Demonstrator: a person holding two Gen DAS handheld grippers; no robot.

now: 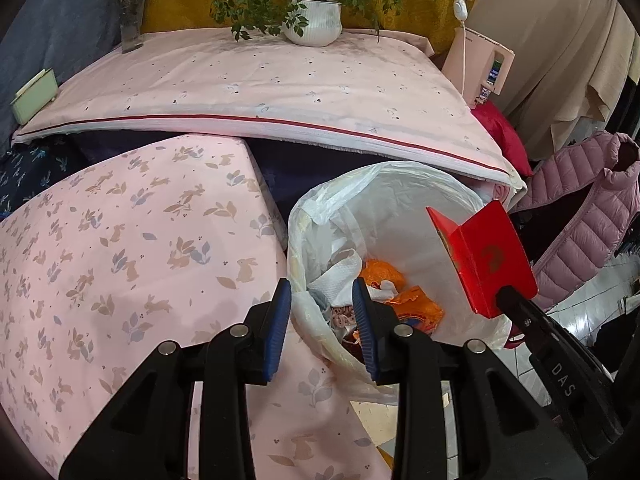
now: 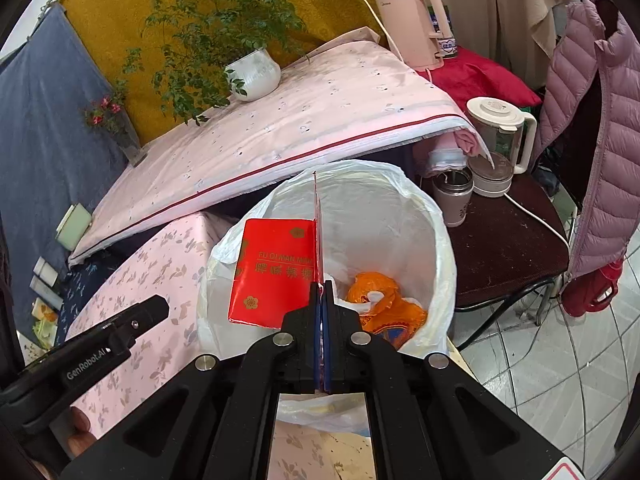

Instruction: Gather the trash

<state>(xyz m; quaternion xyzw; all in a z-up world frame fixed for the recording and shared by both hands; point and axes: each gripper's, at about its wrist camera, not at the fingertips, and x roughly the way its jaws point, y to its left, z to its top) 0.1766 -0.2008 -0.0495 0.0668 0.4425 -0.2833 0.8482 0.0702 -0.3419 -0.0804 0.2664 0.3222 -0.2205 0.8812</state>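
A bin lined with a white plastic bag [image 1: 400, 192] [image 2: 420, 216] stands by a low pink-covered surface. Inside lie white tissue [image 1: 340, 276] and orange wrappers [image 1: 416, 304] [image 2: 384, 296]. My right gripper [image 2: 322, 292] is shut on a folded red card envelope [image 2: 272, 272] with gold print and holds it over the bin's mouth; it also shows in the left wrist view [image 1: 484, 256]. My left gripper [image 1: 322, 300] is open and empty, just above the bin's near left rim.
A pink rabbit-print cover [image 1: 120, 248] lies left of the bin. Behind it is a pink table [image 1: 260, 84] with a potted plant [image 1: 314, 20] and a vase [image 1: 130, 20]. A chair [image 2: 500, 240] with a kettle [image 2: 496, 140] and cup [image 2: 454, 196] stands right, near a pink jacket [image 2: 600, 140].
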